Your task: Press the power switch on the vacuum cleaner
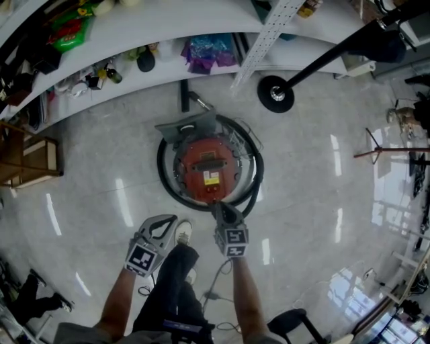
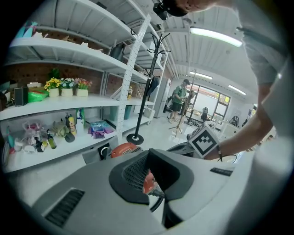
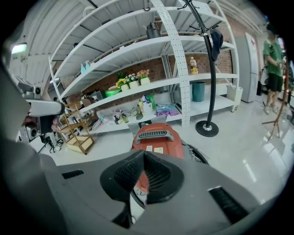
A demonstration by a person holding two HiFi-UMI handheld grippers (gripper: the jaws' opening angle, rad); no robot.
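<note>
Here's the room: a glossy pale-grey floor (image 1: 322, 201) throwing back streaks of ceiling light, and long white shelving (image 1: 168, 20) curving across the far side, loaded with bottles, bags and small flower pots. A coat stand plants its round black base (image 1: 275, 94) on the floor just in front of the shelves, and a low wooden rack (image 1: 30, 158) sits off to the left. Right in the middle of the floor is the vacuum cleaner (image 1: 208, 168), a red canister with a grey carrying handle on top and its black hose (image 1: 164, 178) looped around the body. The person stands just short of it, one white shoe (image 1: 183, 232) forward. Now the tools: the right gripper (image 1: 220, 207) is out over the near edge of the vacuum cleaner, jaws pressed together with nothing between them, and its own view looks straight down onto the red top. Whether its tip touches the casing or the hose, I can't tell. The left gripper (image 1: 168, 220) hangs lower and to the left, above bare floor beside the shoe, well clear of the machine; its ribbed pads meet too and it carries nothing.
</note>
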